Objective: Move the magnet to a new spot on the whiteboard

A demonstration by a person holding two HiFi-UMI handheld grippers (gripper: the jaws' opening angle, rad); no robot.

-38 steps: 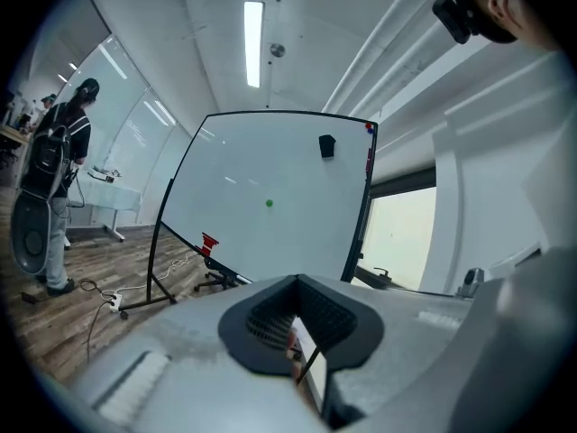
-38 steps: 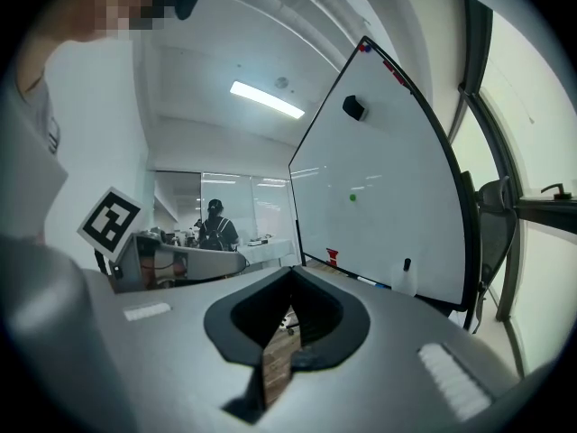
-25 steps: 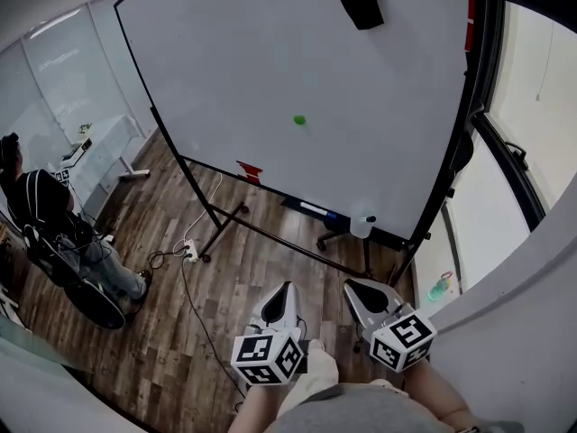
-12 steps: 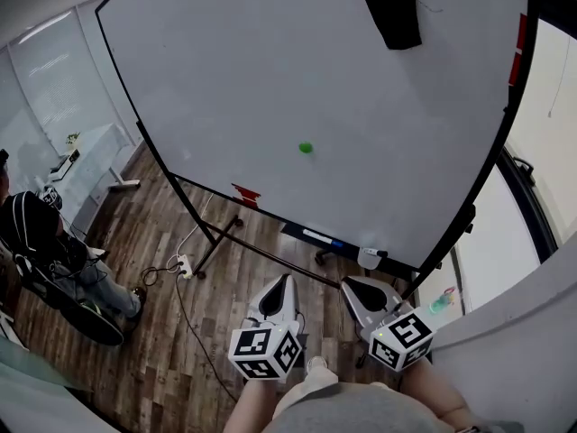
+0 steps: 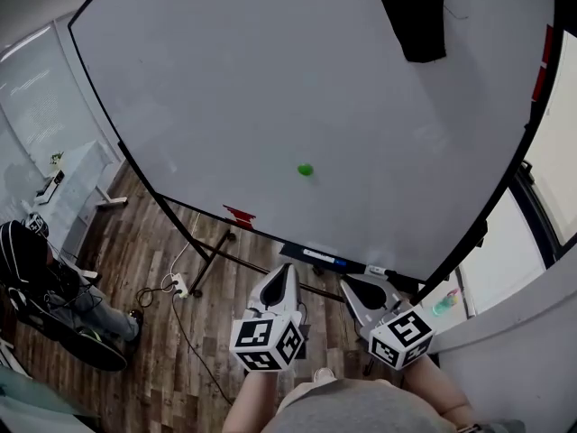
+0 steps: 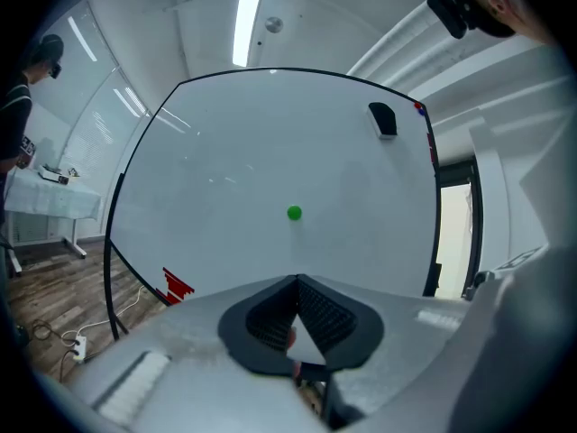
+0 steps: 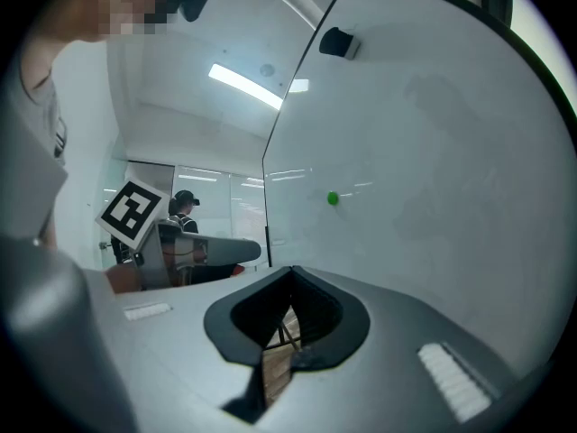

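on the left gripper [image 6: 296,282] the ribbed dark fingers [image 6: 326,312] are pressed together at the tips and pinch nothing. on the right gripper [image 7: 290,274] the fingers [image 7: 322,319] also meet at the tips and are empty; through the slit beneath them a strip of brown wood-plank floor [image 5: 153,341] shows. in the head view both grippers sit side by side at the bottom of the frame and point toward the large white whiteboard on a black-framed rolling stand [image 5: 252,70], well apart from its surface.

the small round green magnet [image 5: 306,169] clings to the board's lower middle, at about 12 o'clock from the left fingertips and about 11 o'clock from the right ones, with bare board all round it. a black rectangular eraser [image 5: 410,14] hangs on the board at 1 o'clock from the magnet, near the top right corner. a small red jagged piece [image 5: 239,216] sits at the board's bottom edge, at 8 o'clock from the magnet. along the ledge under the board lie markers [image 5: 325,258], at about 6 o'clock from the magnet.

on the floor at 9 o'clock from the left gripper lies a white power strip [image 5: 178,284] with a trailing cable. farther out at 9 o'clock a person in dark clothes [image 5: 36,269] sits near the frame's left edge.
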